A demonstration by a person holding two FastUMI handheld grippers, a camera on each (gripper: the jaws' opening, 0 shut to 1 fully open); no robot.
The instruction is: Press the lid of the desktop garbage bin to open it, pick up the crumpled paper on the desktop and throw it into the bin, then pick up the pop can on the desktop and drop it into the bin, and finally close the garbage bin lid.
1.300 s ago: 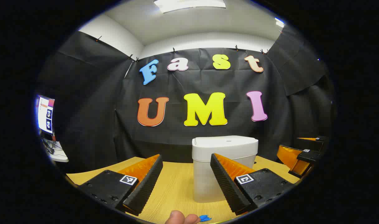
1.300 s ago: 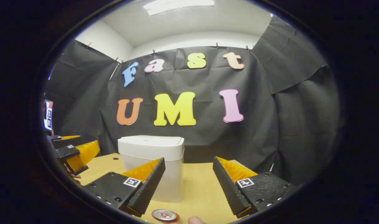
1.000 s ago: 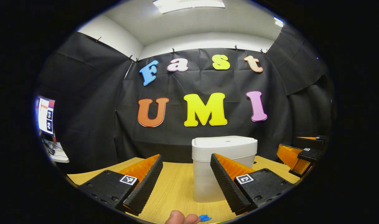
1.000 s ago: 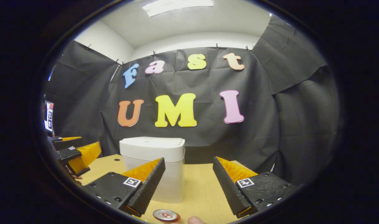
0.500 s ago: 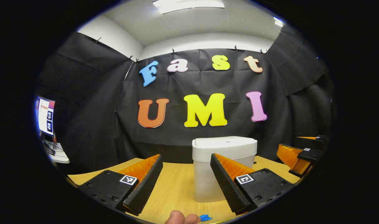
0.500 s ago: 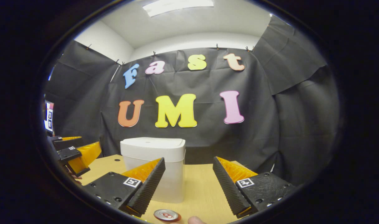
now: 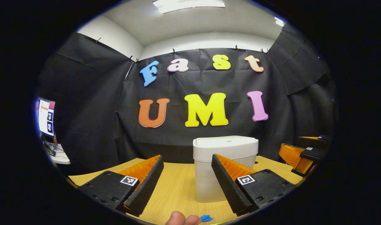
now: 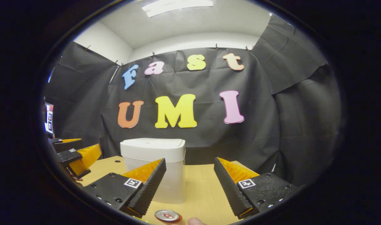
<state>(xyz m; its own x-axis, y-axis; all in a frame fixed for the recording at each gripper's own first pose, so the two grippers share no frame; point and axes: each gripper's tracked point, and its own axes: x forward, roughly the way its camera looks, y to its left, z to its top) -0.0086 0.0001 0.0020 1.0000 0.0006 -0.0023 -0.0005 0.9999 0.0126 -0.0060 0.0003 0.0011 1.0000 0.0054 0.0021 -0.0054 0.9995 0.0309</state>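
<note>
A white desktop bin (image 7: 223, 168) stands on the wooden table (image 7: 175, 190) with its lid (image 7: 225, 144) down. In the left gripper view my left gripper (image 7: 188, 184) is open, short of the bin, which sits behind its right finger. A scrap of blue crumpled paper (image 7: 205, 217) peeks in at the bottom edge beside a fingertip (image 7: 178, 218). In the right gripper view my right gripper (image 8: 190, 186) is open, with the bin (image 8: 156, 168) behind its left finger. The pop can's silver top (image 8: 167, 216) lies just below the gap between the fingers.
The other gripper shows at the side of each view: the right one (image 7: 303, 154) at the far right, the left one (image 8: 76, 154) at the far left. A monitor and side desk (image 7: 49, 131) stand beyond the table's left end.
Both views have shifted only slightly; the grippers hover almost still and stay open. The bin, the can and the paper have not moved.
</note>
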